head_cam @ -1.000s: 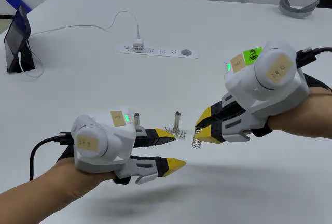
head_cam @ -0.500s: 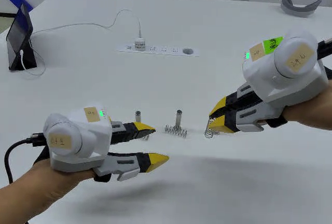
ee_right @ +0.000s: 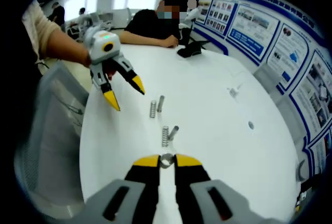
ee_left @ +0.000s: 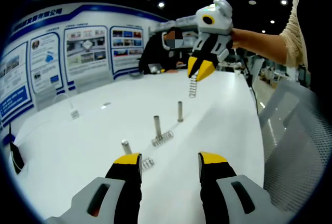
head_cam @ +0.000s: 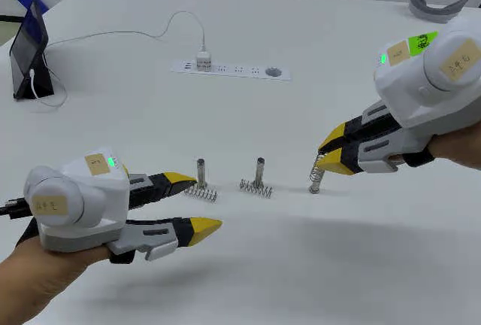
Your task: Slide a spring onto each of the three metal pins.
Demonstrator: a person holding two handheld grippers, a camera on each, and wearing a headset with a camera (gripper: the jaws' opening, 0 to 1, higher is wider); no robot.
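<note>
The white table carries everything. On it, the right gripper sits higher and further right of the middle pin than it did a second ago, when its yellow tips were just beside that pin. Its jaws are drawn narrow, pinched on the top coils of the held spring. The left gripper has pulled back to the left. Its tips, which earlier reached past the left pin toward the middle one, now stop short of that left pin. Its jaws stand wide apart with nothing between them.

Far back lie a power strip with a plug in it and, at the left edge, a tablet on a stand.

The held spring, earlier down at table level, now hangs tilted from the right gripper. In the left gripper view it hangs in the air, above and slightly to one side of the far pin. With the left gripper withdrawn, the first loose spring shows lying at the foot of the left pin. The second loose spring lies at the foot of the middle pin as before.
</note>
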